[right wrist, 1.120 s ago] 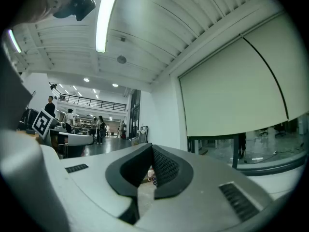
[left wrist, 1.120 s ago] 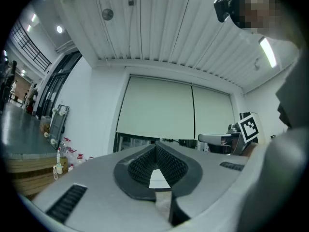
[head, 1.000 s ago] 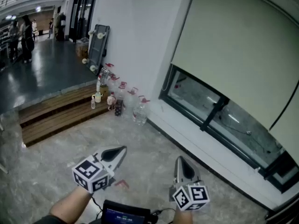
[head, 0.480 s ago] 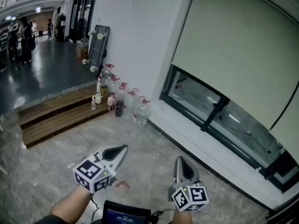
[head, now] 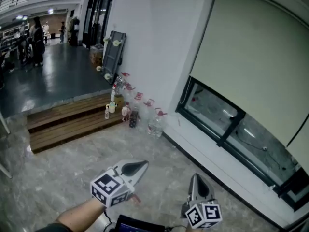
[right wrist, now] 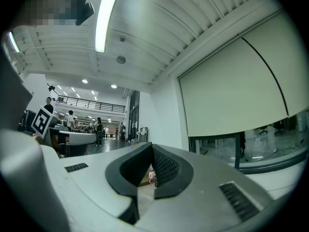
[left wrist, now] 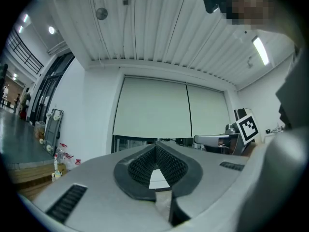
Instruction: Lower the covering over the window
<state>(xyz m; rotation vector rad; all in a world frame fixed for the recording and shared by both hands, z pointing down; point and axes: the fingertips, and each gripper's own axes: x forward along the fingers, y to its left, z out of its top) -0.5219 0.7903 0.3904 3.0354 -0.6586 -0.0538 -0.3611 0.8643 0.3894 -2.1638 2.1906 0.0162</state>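
**Blind partway down, grippers well clear**

Head view: the cream fabric roller blind (head: 251,57) covers the upper part of the dark-framed window (head: 231,129). The left gripper (head: 140,166) and right gripper (head: 196,177) hang low over the grey marbled floor (head: 67,168), well apart from the blind.
Left gripper view: fingers (left wrist: 170,164) pressed together, empty.
Right gripper view: fingers (right wrist: 166,167) meet at their tips, empty.

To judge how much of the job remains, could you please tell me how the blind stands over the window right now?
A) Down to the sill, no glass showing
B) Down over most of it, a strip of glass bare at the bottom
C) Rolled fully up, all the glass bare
B: the blind hangs well down, yet a band of glass shows bare below its lower edge.
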